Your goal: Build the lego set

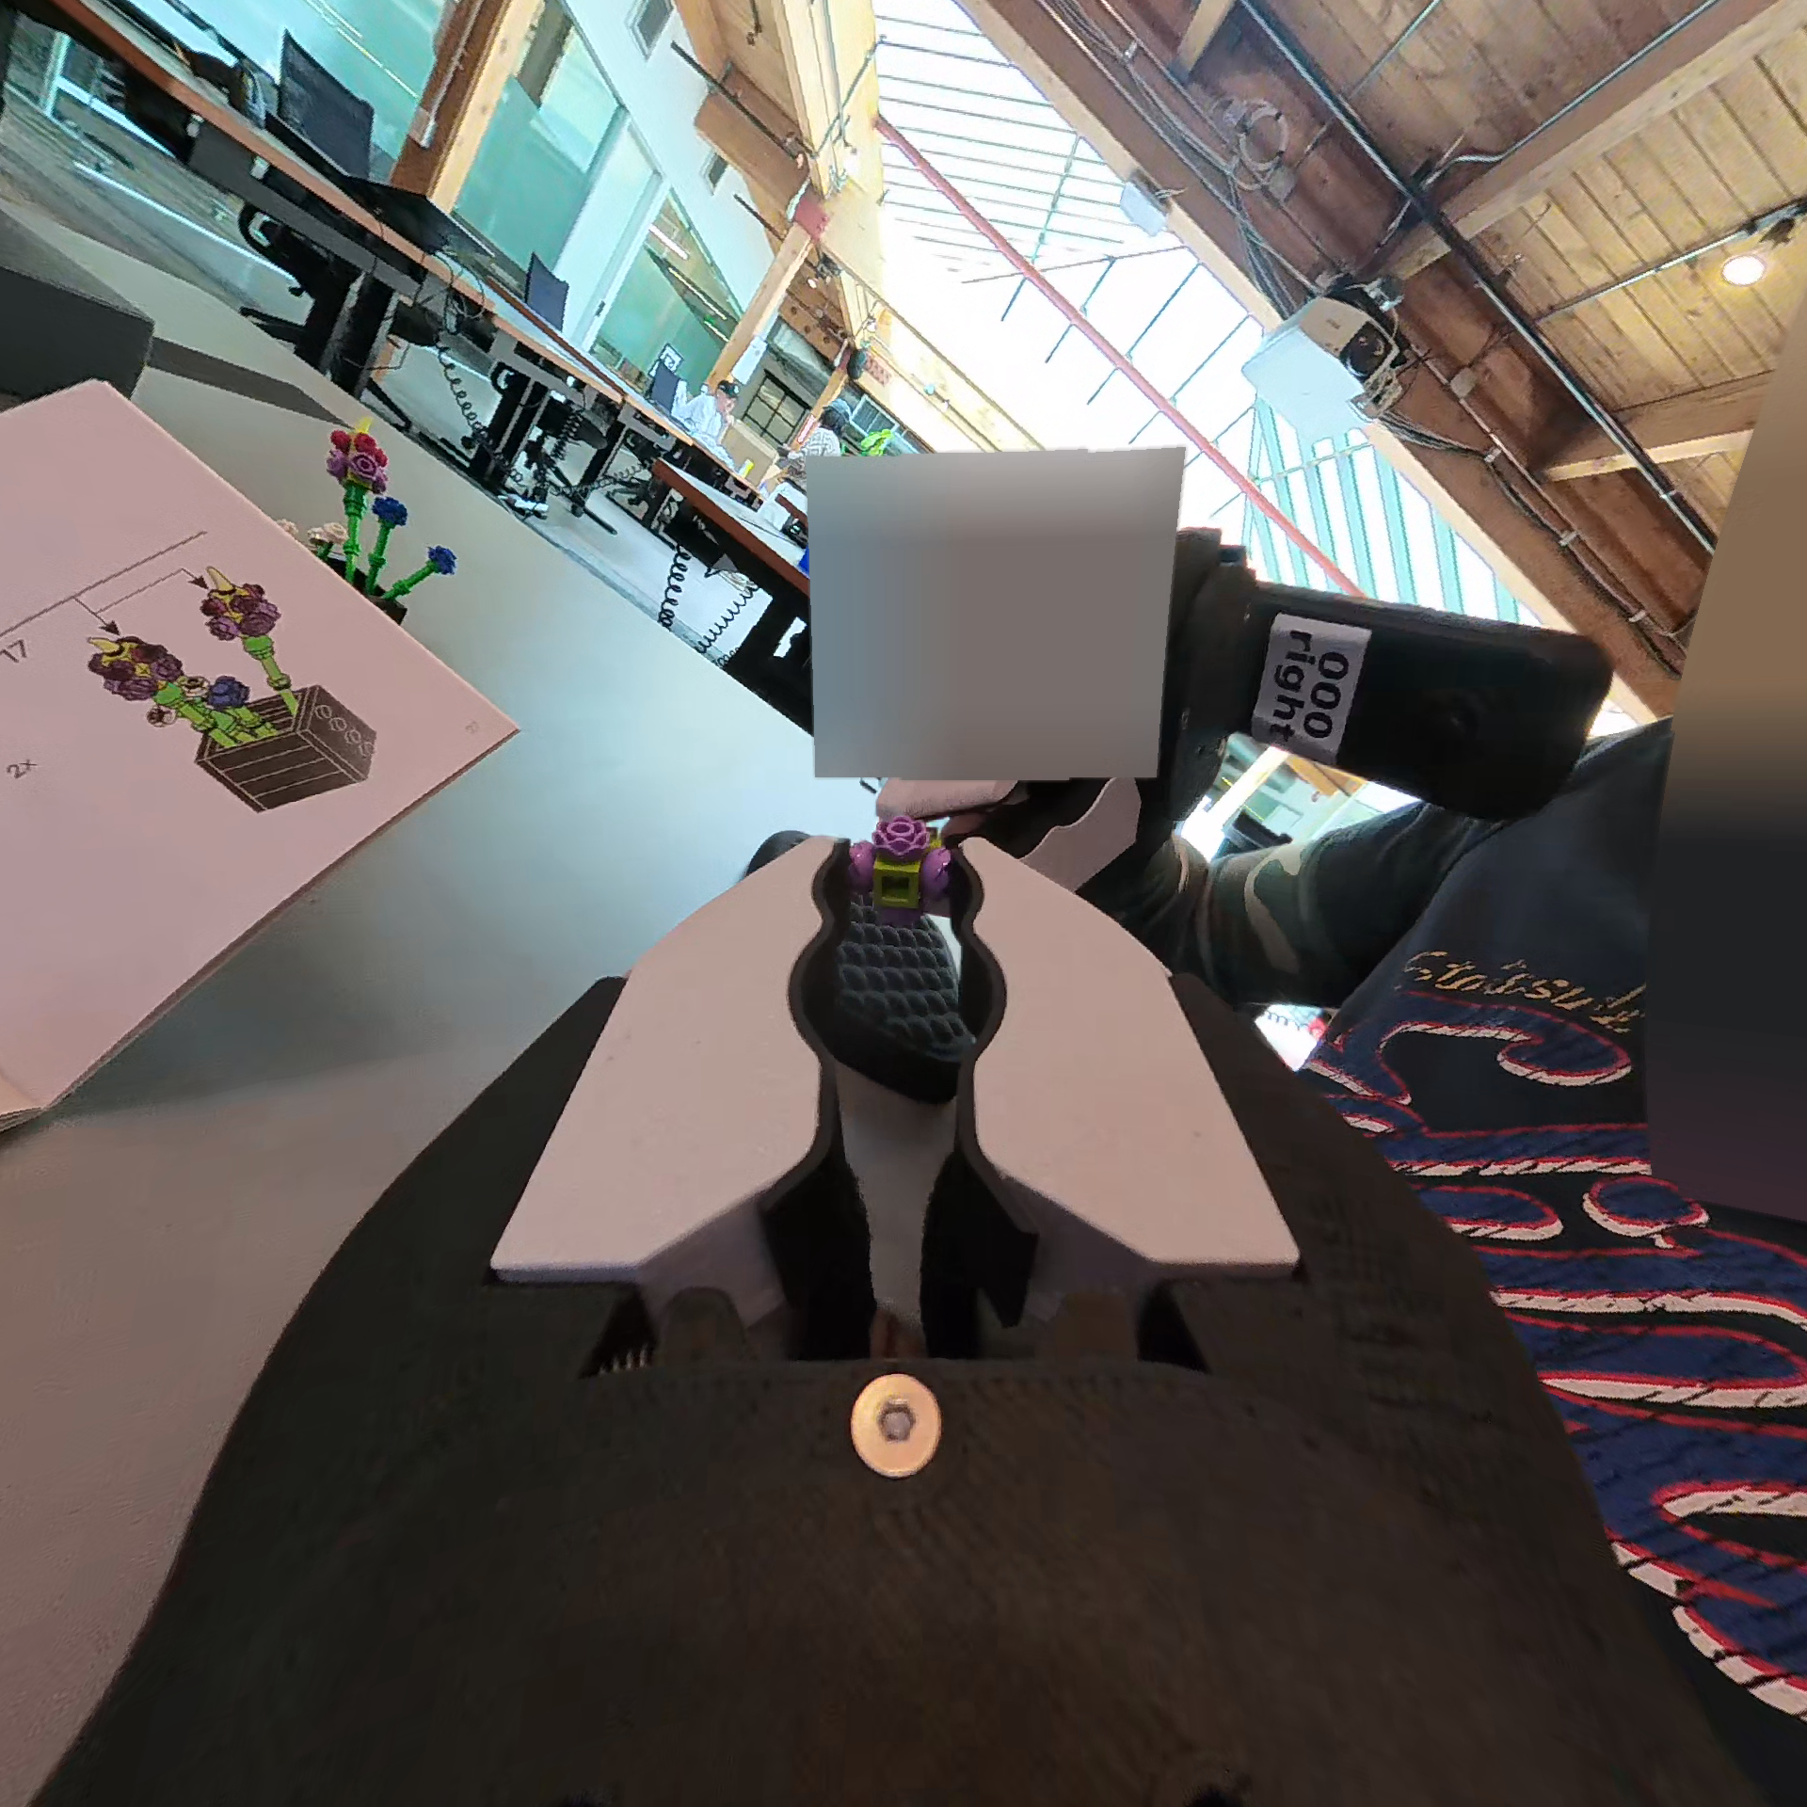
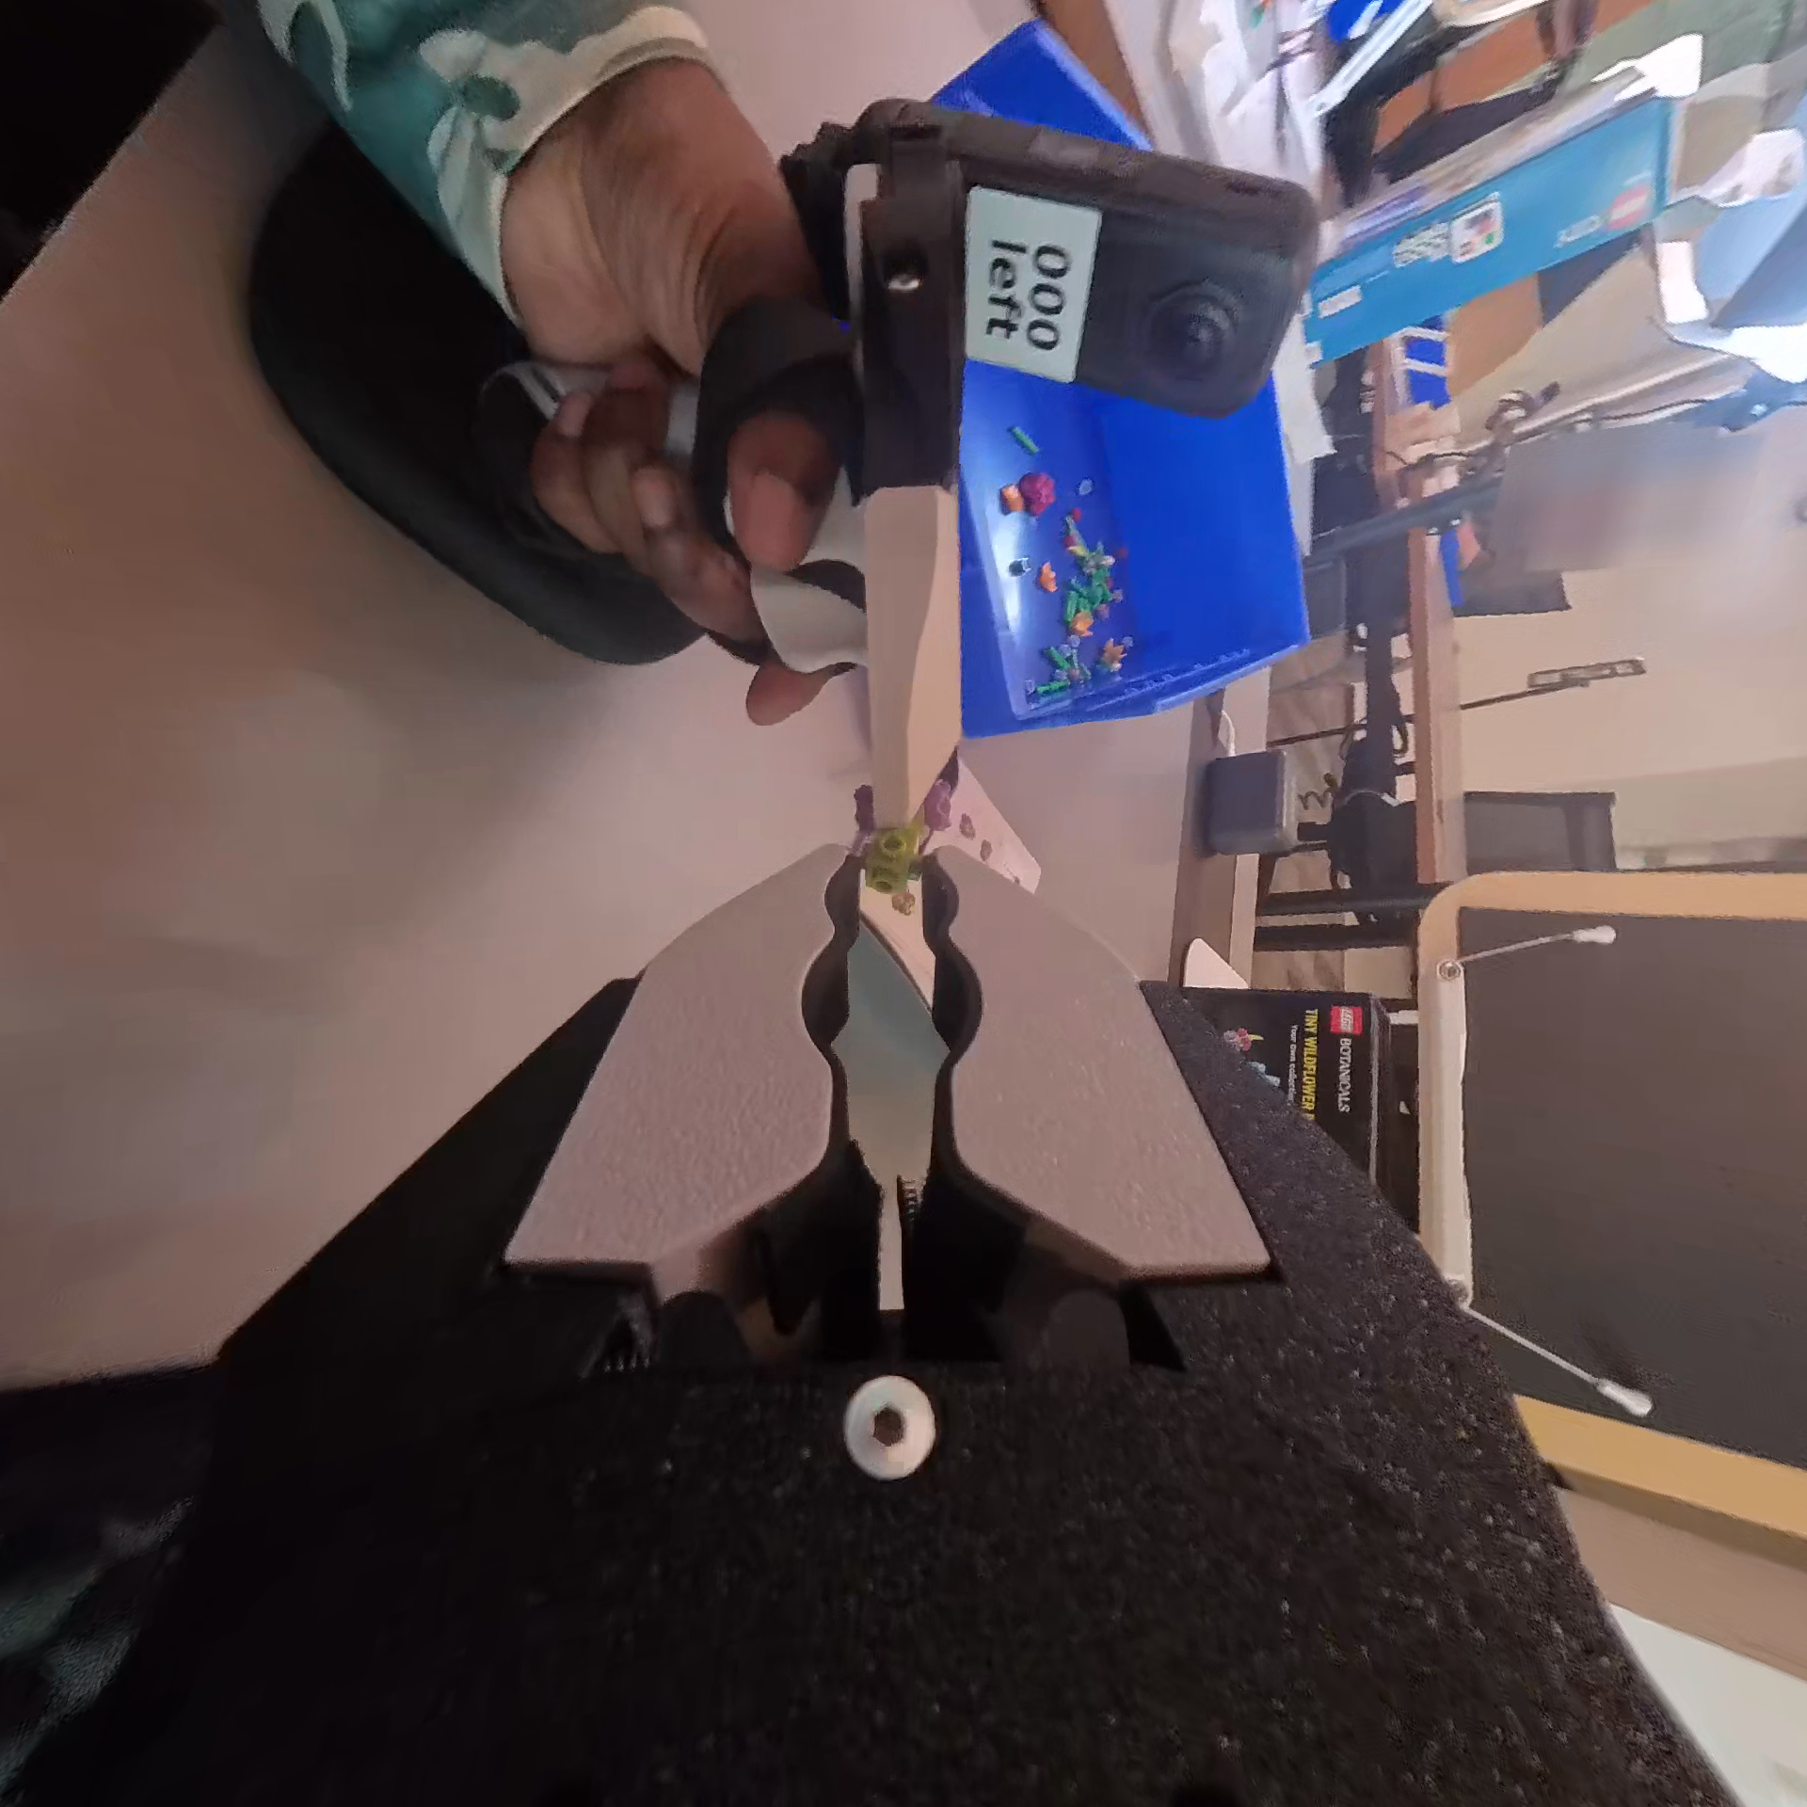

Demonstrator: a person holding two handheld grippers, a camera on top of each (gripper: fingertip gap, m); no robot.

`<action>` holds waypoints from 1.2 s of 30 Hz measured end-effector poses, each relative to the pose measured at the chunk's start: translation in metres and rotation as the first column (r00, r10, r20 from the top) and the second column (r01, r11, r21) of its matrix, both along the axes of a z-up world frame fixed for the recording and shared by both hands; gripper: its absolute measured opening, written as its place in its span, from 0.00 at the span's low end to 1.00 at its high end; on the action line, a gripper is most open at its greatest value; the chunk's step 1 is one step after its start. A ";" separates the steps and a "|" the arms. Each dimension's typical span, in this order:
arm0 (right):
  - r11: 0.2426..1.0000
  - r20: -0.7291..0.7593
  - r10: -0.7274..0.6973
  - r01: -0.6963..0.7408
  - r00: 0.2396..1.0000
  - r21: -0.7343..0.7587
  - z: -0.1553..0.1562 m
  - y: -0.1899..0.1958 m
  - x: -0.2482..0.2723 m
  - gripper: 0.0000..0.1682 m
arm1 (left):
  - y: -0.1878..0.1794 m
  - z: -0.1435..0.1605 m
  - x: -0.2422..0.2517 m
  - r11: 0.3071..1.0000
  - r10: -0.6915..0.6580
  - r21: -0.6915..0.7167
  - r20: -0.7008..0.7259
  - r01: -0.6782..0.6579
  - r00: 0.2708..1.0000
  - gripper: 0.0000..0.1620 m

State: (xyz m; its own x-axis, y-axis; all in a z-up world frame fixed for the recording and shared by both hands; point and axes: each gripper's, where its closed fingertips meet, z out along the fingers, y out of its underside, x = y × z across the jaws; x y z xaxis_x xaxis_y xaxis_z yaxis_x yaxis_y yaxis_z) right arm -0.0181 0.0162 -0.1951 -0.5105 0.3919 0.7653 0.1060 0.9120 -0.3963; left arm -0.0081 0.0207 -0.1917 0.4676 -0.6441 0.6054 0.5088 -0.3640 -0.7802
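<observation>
A small flower cluster, a lime-green brick (image 1: 898, 885) with purple blossoms (image 1: 901, 836) on it, is held in the air between both grippers. My left gripper (image 1: 898, 860) is shut on it, with a blossom against each finger. It also shows in the right wrist view (image 2: 895, 821), edge-on from above. My right gripper (image 2: 890, 865) is shut on the same lime brick (image 2: 892, 860) from the opposite side. In the left wrist view its tips (image 1: 968, 816) meet the cluster from behind.
An open instruction booklet (image 1: 196, 733) lies on the grey table (image 1: 587, 782), with a partly built flower stand (image 1: 376, 528) behind it. A blue bin (image 2: 1203, 469) holds several loose pieces. A black set box (image 2: 1300, 1076) stands at the right. A dark round case (image 2: 391, 440) lies by the person's hand (image 2: 665, 293). The tips of both grippers are at nearly the same place.
</observation>
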 end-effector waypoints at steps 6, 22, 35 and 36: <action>0.998 0.114 0.065 -0.067 0.991 0.011 0.004 -0.005 0.003 0.07 | -0.008 0.008 0.001 0.997 -0.062 0.040 0.051 0.060 0.997 0.12; 0.913 0.858 -0.219 0.409 0.465 0.011 -0.110 0.040 0.078 0.07 | -0.026 0.040 -0.053 0.953 0.047 0.284 0.210 -0.106 0.977 0.12; 0.899 0.835 -0.201 0.436 0.512 -0.051 -0.112 0.031 0.066 0.09 | -0.023 0.034 -0.046 0.964 0.027 0.257 0.178 -0.073 0.984 0.12; 0.898 0.833 -0.202 0.438 0.515 -0.054 -0.112 0.031 0.066 0.09 | -0.023 0.034 -0.045 0.964 0.026 0.255 0.176 -0.071 0.984 0.12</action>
